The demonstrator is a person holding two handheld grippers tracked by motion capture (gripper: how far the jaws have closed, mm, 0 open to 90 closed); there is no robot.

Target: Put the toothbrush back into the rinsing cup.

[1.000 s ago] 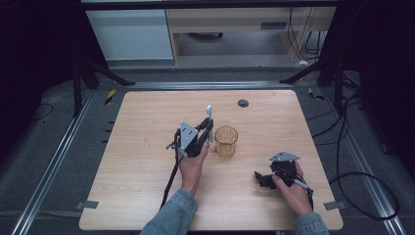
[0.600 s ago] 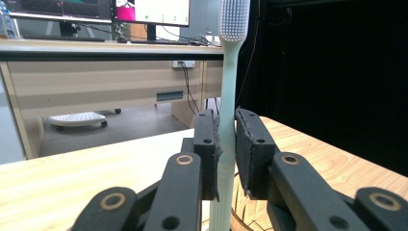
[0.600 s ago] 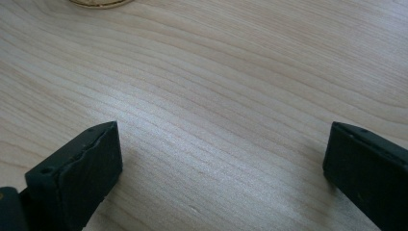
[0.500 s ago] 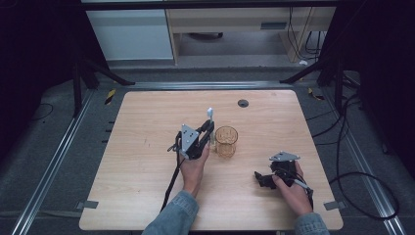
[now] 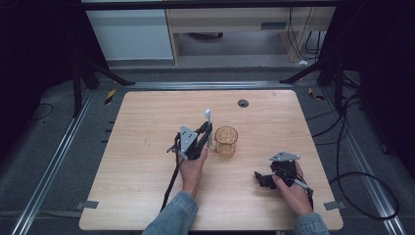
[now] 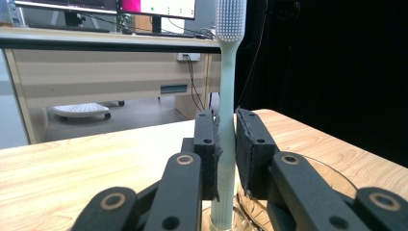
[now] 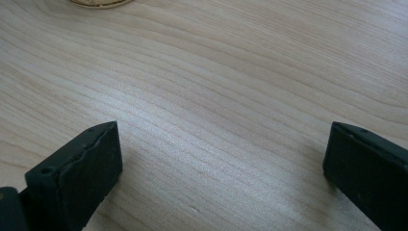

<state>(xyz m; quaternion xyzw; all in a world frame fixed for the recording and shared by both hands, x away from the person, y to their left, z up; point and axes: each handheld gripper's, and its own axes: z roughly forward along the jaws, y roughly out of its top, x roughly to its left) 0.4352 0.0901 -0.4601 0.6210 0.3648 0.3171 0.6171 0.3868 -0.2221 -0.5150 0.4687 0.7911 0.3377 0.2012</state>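
Observation:
A pale green toothbrush (image 5: pixel 208 115) stands upright, bristle head on top, with my left gripper (image 5: pixel 209 131) shut on its handle. In the left gripper view the handle (image 6: pixel 226 96) is pinched between the two pads of that gripper (image 6: pixel 227 126). Just right of it stands a clear amber glass (image 5: pixel 226 141), its rim (image 6: pixel 332 172) curving below the jaws. The toothbrush's lower end is at the glass's near rim; I cannot tell whether it is inside. My right gripper (image 5: pixel 262 179) rests on the table (image 5: pixel 147 127) at the front right, open (image 7: pixel 223 139), with nothing between its jaws.
A small round black grommet (image 5: pixel 242 103) is set in the table near its far edge. The glass's base (image 7: pixel 98 2) lies beyond the right gripper. Black cables trail from both grippers. Dark floor and metal rails surround the table.
The left gripper and the toothbrush have shifted only slightly beside the glass. The right hand has stayed where it was.

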